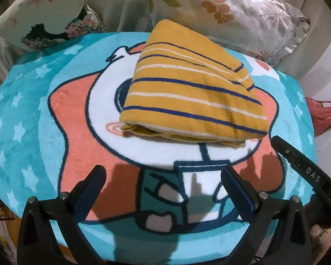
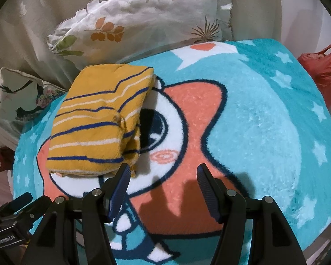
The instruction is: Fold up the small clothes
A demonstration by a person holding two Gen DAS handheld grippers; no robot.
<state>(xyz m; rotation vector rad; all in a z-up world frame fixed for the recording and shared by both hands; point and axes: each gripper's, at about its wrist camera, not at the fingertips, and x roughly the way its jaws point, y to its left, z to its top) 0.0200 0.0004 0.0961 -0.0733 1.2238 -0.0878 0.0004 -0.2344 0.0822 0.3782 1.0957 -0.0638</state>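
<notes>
Soft furnishings fill the background: a floral pillow [image 1: 242, 15] and a smaller cushion printed with dark figures [image 1: 48, 17] are propped against pale fabric behind a plush turquoise blanket [image 1: 22, 114]. White stars and a cartoon figure on a coral star shape are printed on the blanket, which is spread flat over the surface. A mustard-yellow garment with navy and white stripes [image 1: 187, 92] is laid on the blanket's far part, folded into a compact stack of several layers, over the cartoon figure's white face. A red plastic bag [image 2: 324, 66] is seen past the blanket's right edge.

The left tongs [image 1: 163, 176] are held above the blanket on the near side of the garment, spread apart, with nothing between the fingers. The right tongs [image 2: 163, 172] are likewise spread wide and empty; the left fingertip is seen just beside the garment's near right corner, though contact cannot be confirmed. Shadows of both tools are cast on the blanket.
</notes>
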